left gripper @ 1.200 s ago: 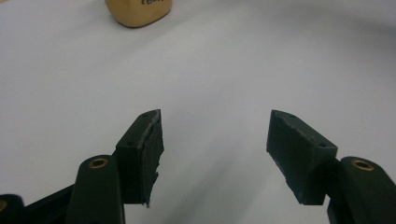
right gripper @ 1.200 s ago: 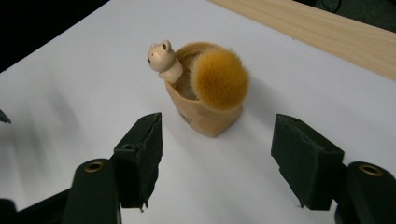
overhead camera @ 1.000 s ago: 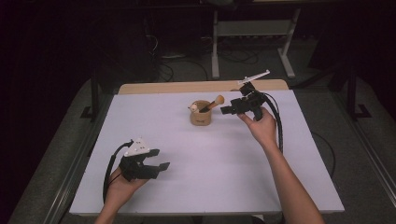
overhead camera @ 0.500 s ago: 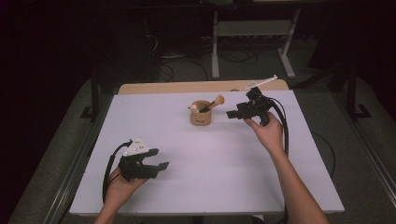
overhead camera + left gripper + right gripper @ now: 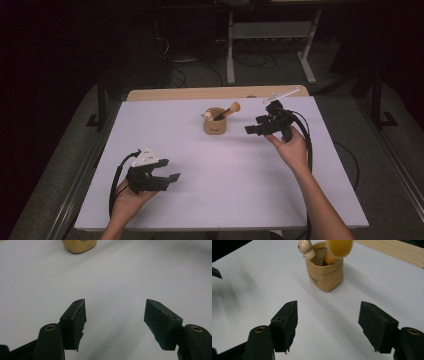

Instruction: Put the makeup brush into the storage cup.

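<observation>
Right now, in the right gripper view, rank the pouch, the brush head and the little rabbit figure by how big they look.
1. Tan pouch, clearly largest.
2. Orange brush head, partly cut off by the frame's top edge.
3. Rabbit figure, smallest.
All three sit together, so nearness hardly skews this.

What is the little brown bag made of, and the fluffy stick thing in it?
The bag looks like tan kraft paper or a paper-like fabric: matte, creased, with a rolled top edge. The brush has soft, orange-tan bristles that look like fuzzy hair or fibre; its handle material is hard to tell.
</observation>
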Motion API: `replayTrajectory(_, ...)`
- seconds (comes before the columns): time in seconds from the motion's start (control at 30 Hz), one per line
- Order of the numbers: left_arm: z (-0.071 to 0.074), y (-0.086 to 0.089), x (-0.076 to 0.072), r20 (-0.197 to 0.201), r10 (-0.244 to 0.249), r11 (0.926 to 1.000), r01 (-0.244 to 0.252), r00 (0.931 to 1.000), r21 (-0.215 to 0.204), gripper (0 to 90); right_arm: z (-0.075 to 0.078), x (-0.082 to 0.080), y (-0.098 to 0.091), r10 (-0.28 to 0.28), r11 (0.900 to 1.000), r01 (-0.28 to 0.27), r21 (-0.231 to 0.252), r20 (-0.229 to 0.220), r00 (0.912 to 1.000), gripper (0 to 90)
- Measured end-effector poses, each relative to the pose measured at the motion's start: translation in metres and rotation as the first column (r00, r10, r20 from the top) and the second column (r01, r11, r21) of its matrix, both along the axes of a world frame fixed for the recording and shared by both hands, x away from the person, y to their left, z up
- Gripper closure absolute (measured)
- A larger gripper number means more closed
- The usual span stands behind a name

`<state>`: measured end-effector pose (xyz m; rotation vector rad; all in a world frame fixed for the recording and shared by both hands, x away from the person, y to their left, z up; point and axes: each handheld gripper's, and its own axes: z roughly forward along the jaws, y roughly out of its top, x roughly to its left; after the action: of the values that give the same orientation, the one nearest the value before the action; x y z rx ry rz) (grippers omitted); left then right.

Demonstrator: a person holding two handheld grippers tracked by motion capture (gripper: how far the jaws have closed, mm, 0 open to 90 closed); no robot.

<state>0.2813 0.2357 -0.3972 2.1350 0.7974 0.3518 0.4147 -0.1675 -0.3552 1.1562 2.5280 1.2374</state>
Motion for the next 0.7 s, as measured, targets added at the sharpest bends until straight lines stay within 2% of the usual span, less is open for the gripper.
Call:
replayTrajectory(0.37, 0.0, 0.003, 0.0, -0.008, 0.022, 0.9996, -0.022, 0.9997, -0.019, 33.2, -0.006, -0.016, -0.001, 0.024, 0.9996, -0.024, -0.017, 0.004, 0.9997, 30.0)
replayTrajectory(0.7, -0.001, 0.003, 0.0, -0.007, 0.019, 0.9998, -0.019, 0.9998, -0.006, 32.9, -0.011, -0.034, -0.007, 0.031, 0.9993, -0.031, -0.022, 0.021, 0.9993, 29.7)
